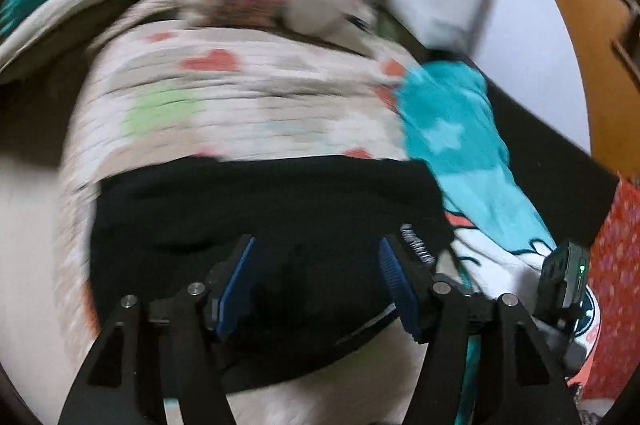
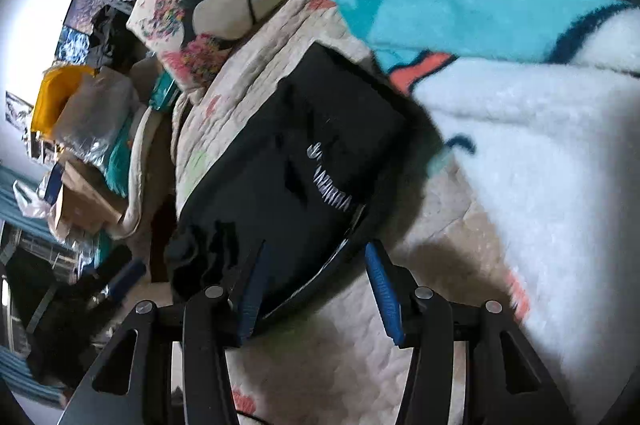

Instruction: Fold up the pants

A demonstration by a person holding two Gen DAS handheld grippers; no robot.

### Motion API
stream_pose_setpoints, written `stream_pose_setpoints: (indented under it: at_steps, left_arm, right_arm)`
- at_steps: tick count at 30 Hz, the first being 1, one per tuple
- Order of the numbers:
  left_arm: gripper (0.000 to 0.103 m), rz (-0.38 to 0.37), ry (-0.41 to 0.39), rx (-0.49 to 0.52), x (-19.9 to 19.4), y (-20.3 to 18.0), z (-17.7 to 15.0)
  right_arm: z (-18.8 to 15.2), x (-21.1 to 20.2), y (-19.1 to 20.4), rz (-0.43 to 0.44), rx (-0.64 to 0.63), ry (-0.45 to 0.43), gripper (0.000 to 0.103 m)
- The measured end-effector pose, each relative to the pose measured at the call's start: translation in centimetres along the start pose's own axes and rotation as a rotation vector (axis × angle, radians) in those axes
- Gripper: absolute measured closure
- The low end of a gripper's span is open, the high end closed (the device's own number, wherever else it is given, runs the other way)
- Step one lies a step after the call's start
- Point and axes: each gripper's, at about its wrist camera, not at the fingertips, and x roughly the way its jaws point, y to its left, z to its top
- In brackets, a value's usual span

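While both tongs stood wide and empty, the folded pants (image 2: 288,161) lay nearer the right gripper (image 2: 316,289), running toward eleven o'clock.

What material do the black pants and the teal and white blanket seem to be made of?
Black pants: probably a smooth, matte knit; they lie flat with soft creases and carry white printed lettering. Teal and white blanket: seems plush fleece; its surface looks fuzzy, with fluffy edges. Blur leaves both uncertain.
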Motion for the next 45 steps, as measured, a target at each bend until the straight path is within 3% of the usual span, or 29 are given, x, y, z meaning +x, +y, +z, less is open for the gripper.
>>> stream_pose_setpoints:
  at_steps: [4, 8, 17, 18, 19, 20, 21, 25, 32, 36, 40, 45]
  left_arm:
    - [0.041, -0.063, 0.041, 0.039, 4.5, -3.3, 3.1]
    - [0.041, -0.088, 0.098, 0.073, 9.1, -6.0, 5.8]
    - [0.041, -0.025, 0.274, 0.292, 19.1, -11.1, 6.8]
    - [0.042, -0.024, 0.285, 0.31, 19.4, -11.3, 6.7]
    - [0.058, -0.017, 0.283, 0.334, 19.3, -11.5, 6.6]
    - [0.073, -0.009, 0.275, 0.347, 19.1, -11.5, 6.5]
    - [0.075, -0.012, 0.271, 0.35, 18.7, -11.3, 6.5]
    - [0.089, -0.082, 0.222, 0.265, 15.3, -9.1, 7.1]
    - [0.089, -0.192, 0.071, 0.089, 5.5, -3.4, 7.4]
    - [0.089, -0.207, -0.004, -0.001, 1.4, 0.3, 7.5]
    - [0.089, -0.218, -0.07, -0.134, -2.3, 6.0, 5.5]
    - [0.089, -0.235, -0.099, -0.319, -3.3, 13.2, 2.2]
  right_arm:
    - [0.5, -0.2, -0.4, -0.026, -0.027, -0.065, 0.049]
    - [1.1, 1.1, -0.9, -0.054, -0.028, -0.066, 0.049]
    - [2.0, 3.1, -1.9, -0.059, -0.037, -0.059, 0.049]
    - [2.0, 3.1, -2.0, -0.049, -0.035, -0.054, 0.05]
    - [2.1, 3.0, -2.1, -0.034, -0.032, -0.049, 0.059]
    - [2.2, 3.0, -2.2, -0.017, -0.036, -0.038, 0.067]
    - [2.3, 2.9, -2.0, -0.011, -0.046, -0.033, 0.081]
    - [2.2, 1.8, -0.1, 0.022, -0.121, -0.045, 0.087]
    - [-0.2, -1.0, 6.3, 0.073, -0.355, -0.066, 0.089]
    - [-2.4, -1.3, 10.6, 0.094, -0.509, -0.044, 0.089]
    - [-4.4, -0.1, 15.1, 0.112, -0.647, 0.003, 0.089]
    - [-8.2, 3.8, 20.1, 0.086, -0.825, 0.087, 0.089]
